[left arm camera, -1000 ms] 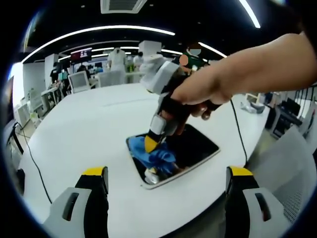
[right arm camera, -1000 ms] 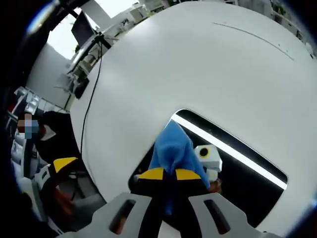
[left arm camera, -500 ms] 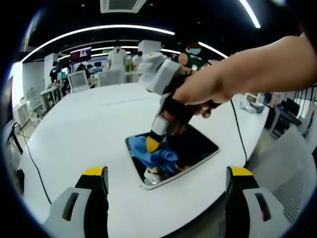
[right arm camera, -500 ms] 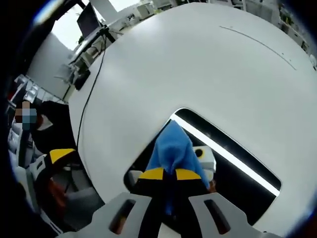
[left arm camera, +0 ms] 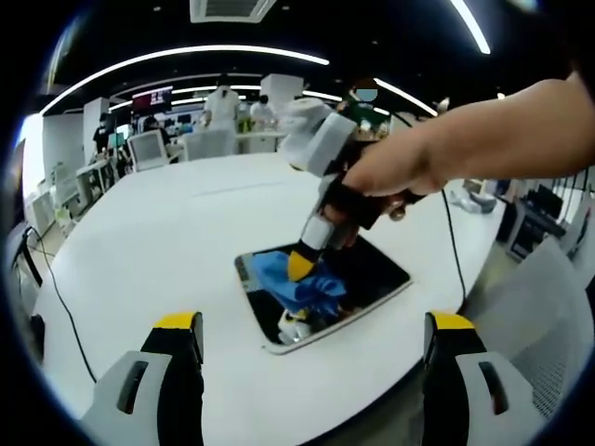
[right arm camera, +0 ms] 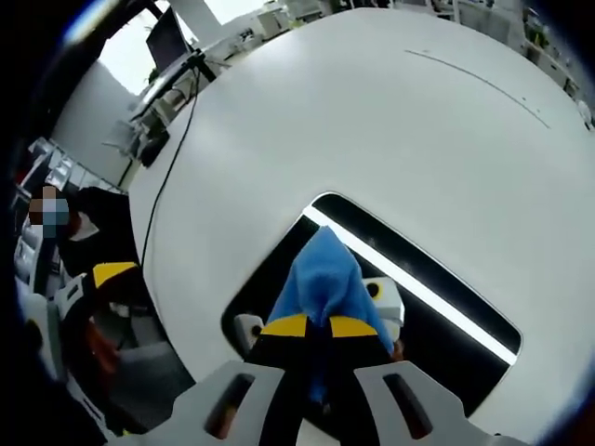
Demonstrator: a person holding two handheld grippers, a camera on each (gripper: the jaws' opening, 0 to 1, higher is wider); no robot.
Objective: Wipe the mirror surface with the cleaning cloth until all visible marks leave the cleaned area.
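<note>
On the table: mirror, a dark rectangular pane, lies flat on the white round table.
Cloth: the blue cleaning cloth sits bunched on the mirror, towards its end nearest my left gripper.
Right gripper: my right gripper is clenched on the cloth, pressing it down onto the glass; my hand holds it from above.
Left gripper: my left gripper hovers near the mirror, jaws wide apart, grasping nothing.
Handling: I judge the cloth soft, light and floppy, best pinched by a gathered fold; the mirror looks stiff, slick and breakable.
Marks: too small to tell.
</note>
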